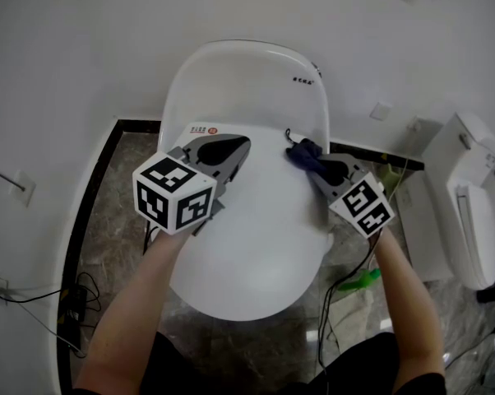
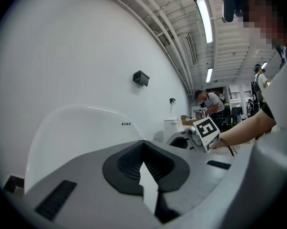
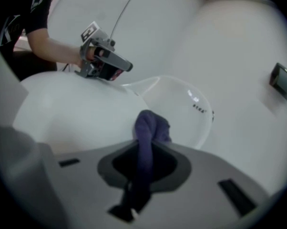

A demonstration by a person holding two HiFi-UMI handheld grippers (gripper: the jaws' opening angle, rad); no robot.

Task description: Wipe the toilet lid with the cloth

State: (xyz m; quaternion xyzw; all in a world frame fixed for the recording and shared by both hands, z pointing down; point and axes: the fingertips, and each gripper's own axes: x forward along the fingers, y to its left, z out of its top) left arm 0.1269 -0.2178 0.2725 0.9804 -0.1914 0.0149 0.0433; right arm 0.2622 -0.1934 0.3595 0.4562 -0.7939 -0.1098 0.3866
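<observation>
A white toilet (image 1: 247,253) stands against the wall with its lid (image 1: 239,81) raised upright behind a flat white surface. My right gripper (image 1: 313,161) is shut on a dark purple cloth (image 1: 303,150), which touches the white surface near the foot of the lid on the right side. In the right gripper view the cloth (image 3: 150,125) bulges out past the jaws of the right gripper (image 3: 146,140), in front of the lid (image 3: 181,109). My left gripper (image 1: 235,148) hovers over the left part of the surface. Its jaws (image 2: 143,149) are shut and hold nothing.
A second white toilet (image 1: 469,196) stands at the right. Cables (image 1: 75,299) lie on the dark marble floor at the left, and a green object (image 1: 363,280) with wires at the right. A person (image 2: 208,104) stands far back in the room.
</observation>
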